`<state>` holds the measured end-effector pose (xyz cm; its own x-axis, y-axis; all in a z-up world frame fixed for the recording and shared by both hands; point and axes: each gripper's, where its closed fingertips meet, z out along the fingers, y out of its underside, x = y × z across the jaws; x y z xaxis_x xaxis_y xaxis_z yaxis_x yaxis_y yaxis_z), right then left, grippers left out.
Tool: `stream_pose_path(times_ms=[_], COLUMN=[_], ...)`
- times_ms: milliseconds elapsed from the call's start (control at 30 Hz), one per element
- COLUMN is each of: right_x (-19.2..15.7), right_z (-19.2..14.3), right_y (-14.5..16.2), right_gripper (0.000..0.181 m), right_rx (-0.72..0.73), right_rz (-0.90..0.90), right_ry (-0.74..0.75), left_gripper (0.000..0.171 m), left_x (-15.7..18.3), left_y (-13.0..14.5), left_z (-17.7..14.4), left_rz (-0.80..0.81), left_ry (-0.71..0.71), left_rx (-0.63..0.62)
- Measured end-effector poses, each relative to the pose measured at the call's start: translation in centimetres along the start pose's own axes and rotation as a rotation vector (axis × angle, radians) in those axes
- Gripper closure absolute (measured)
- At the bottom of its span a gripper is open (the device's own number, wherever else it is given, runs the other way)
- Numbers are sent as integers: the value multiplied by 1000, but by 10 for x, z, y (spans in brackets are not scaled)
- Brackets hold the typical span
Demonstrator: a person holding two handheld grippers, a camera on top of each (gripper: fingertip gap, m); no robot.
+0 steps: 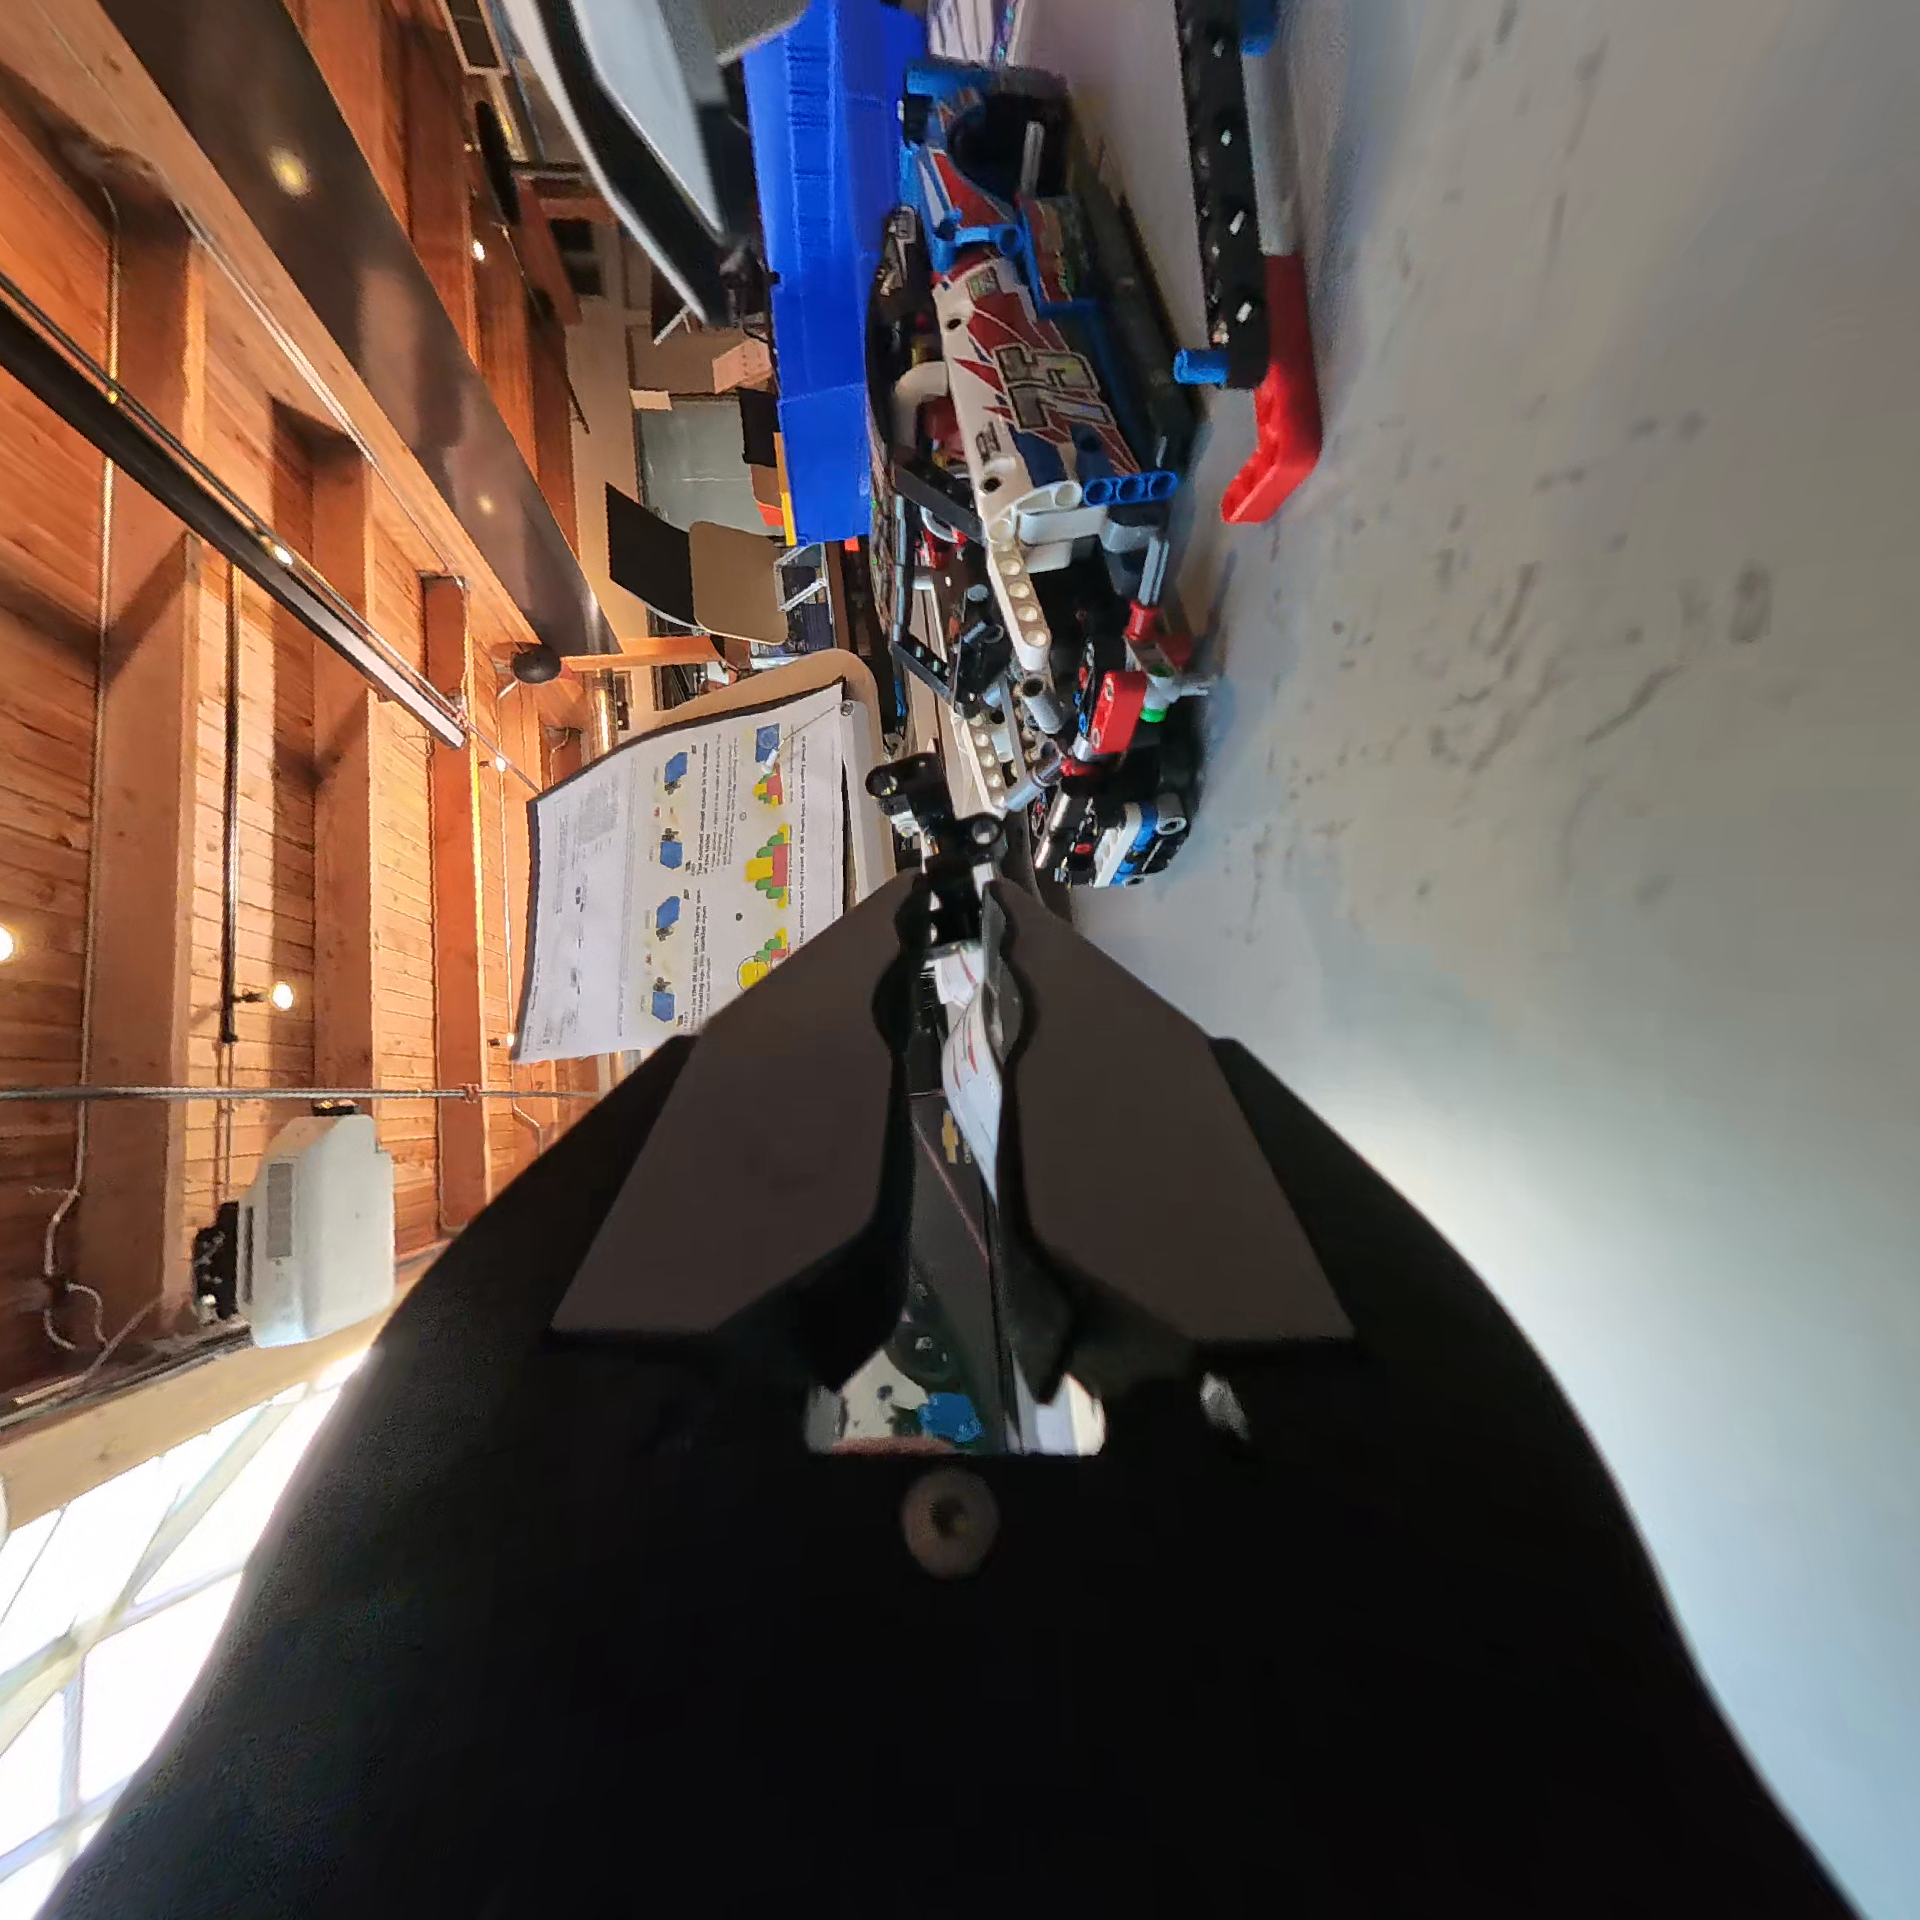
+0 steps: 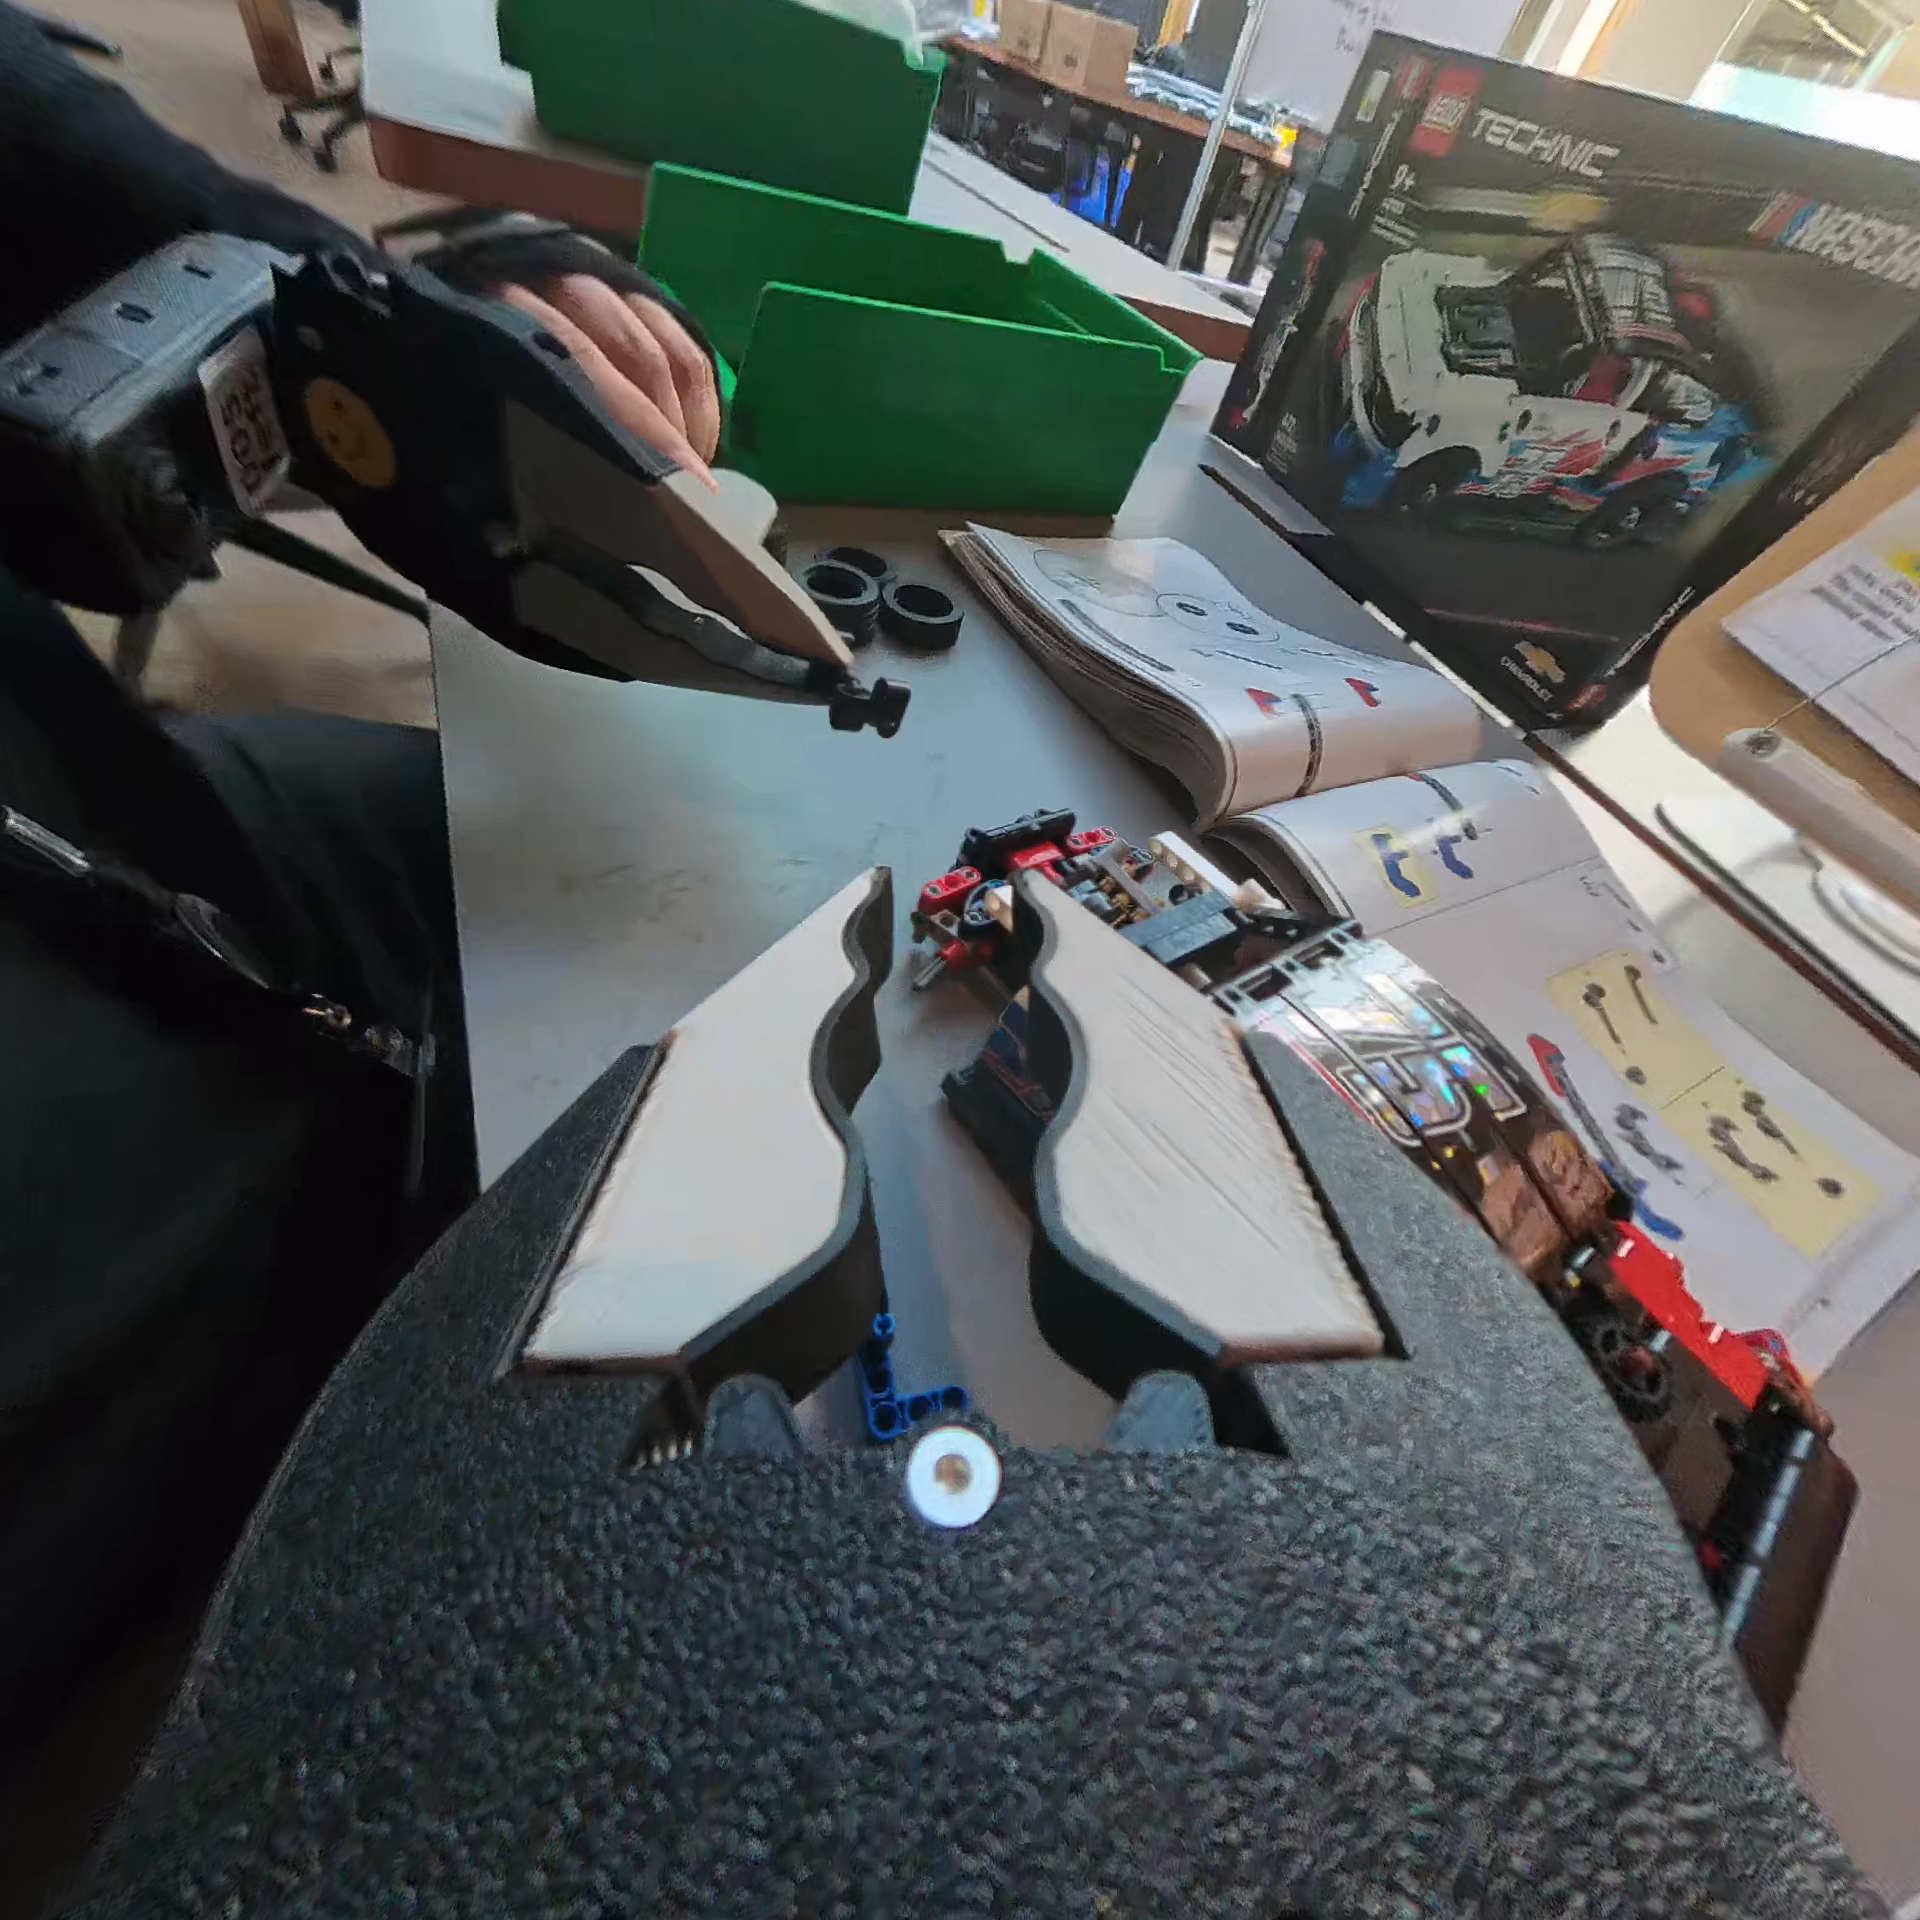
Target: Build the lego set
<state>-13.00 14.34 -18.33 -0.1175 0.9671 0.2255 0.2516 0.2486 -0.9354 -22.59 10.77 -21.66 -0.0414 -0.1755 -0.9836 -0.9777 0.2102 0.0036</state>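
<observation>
The partly built Lego race car [image 1: 1039, 468] lies on the grey table, white, blue and red with a black chassis. In the right wrist view the car [image 2: 1392, 1091] runs from centre to lower right, black roof up. My left gripper [image 1: 951, 904] is shut on a black Lego piece [image 1: 940, 831] with round pin ends and a white stickered panel, held in the air short of the car's end. It also shows in the right wrist view [image 2: 831, 675], gripping that piece [image 2: 871, 707]. My right gripper [image 2: 954, 894] is open and empty, hovering over the car's end [image 2: 1039, 862].
Three black tyres [image 2: 883, 603] lie beyond the left gripper. An open instruction booklet [image 2: 1195, 665], green bins [image 2: 935, 395] and the set's box [image 2: 1558, 364] stand behind. A blue L-shaped piece [image 2: 894, 1392] lies under my right gripper. A red piece [image 1: 1273, 416], black beam [image 1: 1231, 208] and blue bin [image 1: 821, 260] flank the car. The gap from one gripper's tips to the other's is roughly 12 cm.
</observation>
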Motion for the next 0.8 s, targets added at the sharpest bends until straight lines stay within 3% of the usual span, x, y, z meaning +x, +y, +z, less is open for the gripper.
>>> stream_pose_path(times_ms=[67, 200, 400, 567, 800], right_x=[3, 21, 66, 85, 80], right_z=[2, -14, -45, -59, -56], right_y=[5, 22, 46, 37, 39], right_gripper=[162, 163, 164, 168, 170], right_rx=[-40, -47, 47, 140, 159], right_rz=[-57, 53, 164, 126, 175], right_ry=[41, 64, 208, 295, 214], left_gripper=[167, 167, 167, 165, 165], left_x=[3, 8, 28, 25, 33], left_y=[-4, -3, 4, 22, 28], left_z=[2, 5, 13, 18, 24], left_rz=[-45, -125, -207, -259, -291], left_ry=[-10, -30, -9, -23, 22], left_rx=[5, -18, -55, -124, -156])
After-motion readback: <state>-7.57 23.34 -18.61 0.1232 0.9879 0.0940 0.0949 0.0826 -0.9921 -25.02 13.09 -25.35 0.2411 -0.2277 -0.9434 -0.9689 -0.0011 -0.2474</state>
